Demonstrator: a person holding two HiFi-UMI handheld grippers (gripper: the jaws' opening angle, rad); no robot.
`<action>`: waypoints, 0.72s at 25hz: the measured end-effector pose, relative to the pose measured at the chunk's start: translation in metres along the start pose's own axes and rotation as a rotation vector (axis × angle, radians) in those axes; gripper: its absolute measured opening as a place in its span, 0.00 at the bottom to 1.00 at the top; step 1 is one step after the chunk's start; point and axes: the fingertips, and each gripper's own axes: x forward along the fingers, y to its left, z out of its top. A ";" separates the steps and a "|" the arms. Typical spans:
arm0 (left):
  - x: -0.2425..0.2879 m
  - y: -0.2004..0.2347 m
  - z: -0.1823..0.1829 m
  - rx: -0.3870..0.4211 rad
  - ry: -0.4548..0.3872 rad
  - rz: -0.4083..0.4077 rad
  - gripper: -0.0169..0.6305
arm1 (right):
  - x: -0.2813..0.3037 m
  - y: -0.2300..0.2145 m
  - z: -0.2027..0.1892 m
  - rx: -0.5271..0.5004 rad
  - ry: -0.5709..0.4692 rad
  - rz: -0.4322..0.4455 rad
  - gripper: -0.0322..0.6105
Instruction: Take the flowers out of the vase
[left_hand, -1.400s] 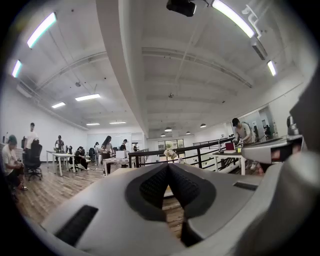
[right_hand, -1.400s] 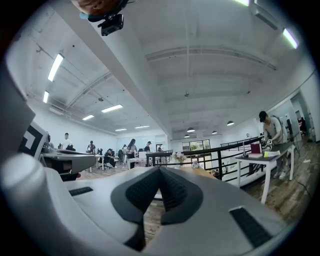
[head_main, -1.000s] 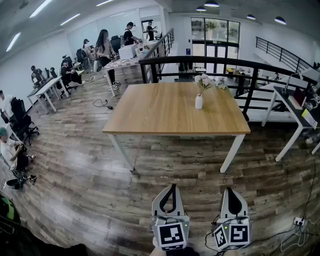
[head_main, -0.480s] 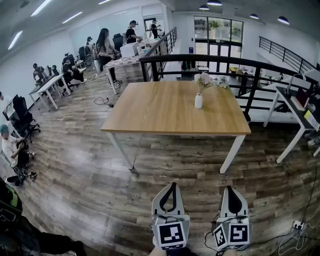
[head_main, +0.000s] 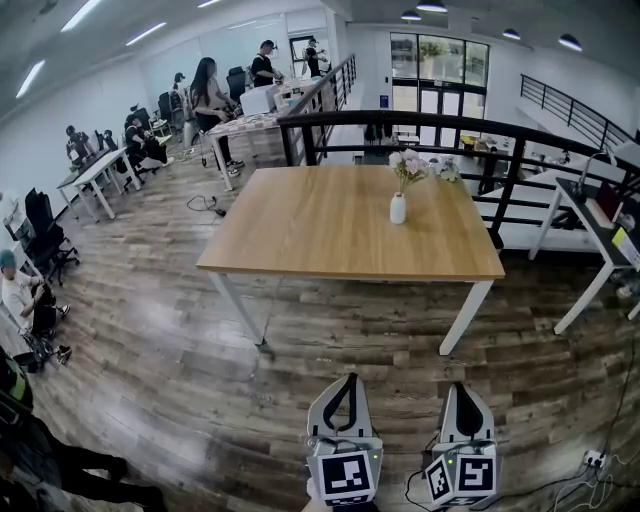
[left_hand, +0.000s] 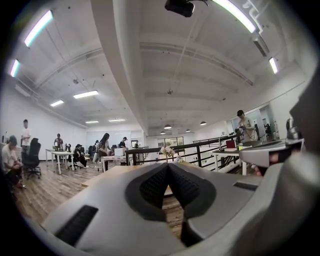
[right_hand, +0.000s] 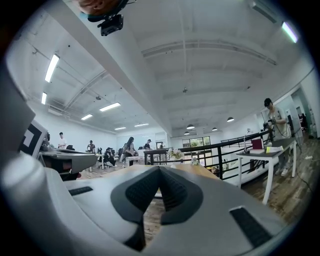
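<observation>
A small white vase (head_main: 398, 208) stands on the far right part of a wooden table (head_main: 330, 230), with pale pink flowers (head_main: 408, 166) rising from it. Both grippers are held low over the floor, well short of the table's near edge. The left gripper (head_main: 346, 381) has its jaws together with nothing between them. Beside it, the right gripper (head_main: 461, 388) is also shut and empty. In the left gripper view the flowers (left_hand: 167, 150) show small above the closed tips (left_hand: 167, 166). The right gripper view shows the flowers (right_hand: 176, 153) far beyond its closed tips (right_hand: 159, 168).
A black railing (head_main: 470, 135) runs behind the table. Another desk (head_main: 600, 215) stands at the right, and cables (head_main: 590, 470) lie on the floor nearby. Several people sit and stand at desks (head_main: 95, 175) at the left and back. Wood-plank floor (head_main: 180, 380) lies between me and the table.
Both grippers sit slightly lower in the head view and the table appears a little nearer. The jaws stay shut.
</observation>
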 end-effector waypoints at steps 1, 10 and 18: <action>0.006 0.001 0.000 -0.002 0.002 -0.002 0.07 | 0.006 -0.002 -0.002 0.005 0.001 -0.003 0.05; 0.085 0.017 0.002 0.010 -0.019 -0.035 0.07 | 0.083 -0.011 -0.001 0.013 -0.005 -0.027 0.05; 0.161 0.041 0.013 -0.002 -0.004 -0.058 0.07 | 0.162 -0.018 0.008 0.017 -0.008 -0.048 0.05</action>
